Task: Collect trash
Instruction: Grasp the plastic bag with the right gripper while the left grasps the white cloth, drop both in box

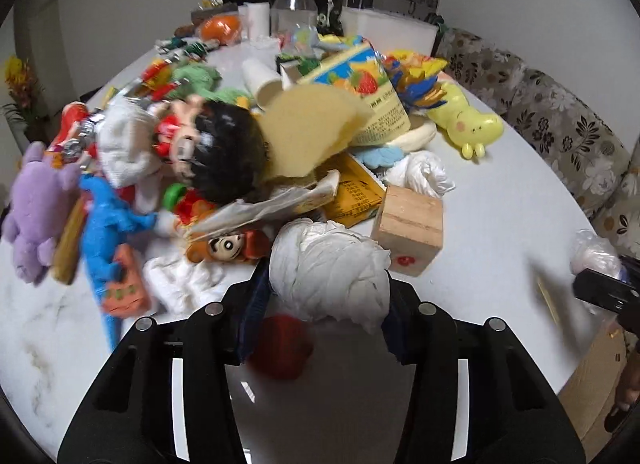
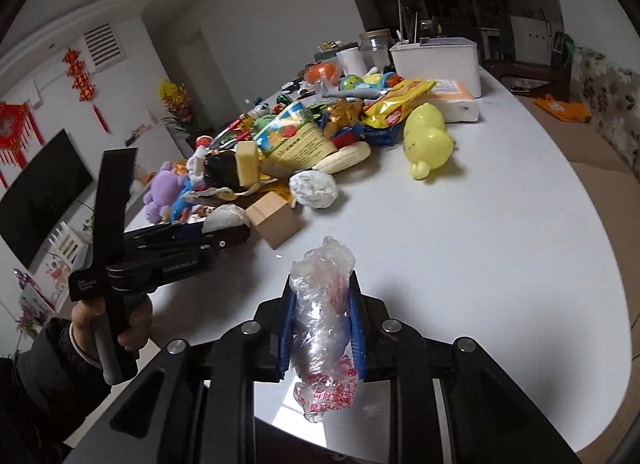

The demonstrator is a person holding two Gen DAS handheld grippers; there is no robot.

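Observation:
A crumpled white tissue wad (image 1: 328, 264) sits squeezed between the blue pads of my left gripper (image 1: 326, 288), which is shut on it just above the white table (image 1: 500, 191). From the right wrist view the left gripper (image 2: 224, 242) reaches in from the left, a hand on its handle. My right gripper (image 2: 322, 284) is shut on a scrunched clear plastic bag (image 2: 320, 304) with red print, held over the table's near edge. That bag (image 1: 592, 254) also shows at the far right of the left wrist view. Another tissue wad (image 2: 314, 187) lies by the pile.
A heap of toys, snack packets and paper (image 1: 224, 135) covers the table's left and middle. A wooden block (image 1: 410, 227) stands just beyond the left gripper. A blurred red round thing (image 1: 282, 346) lies under it. A white bin (image 2: 436, 61) stands at the far end, and a cardboard box (image 1: 592, 376) beside the table.

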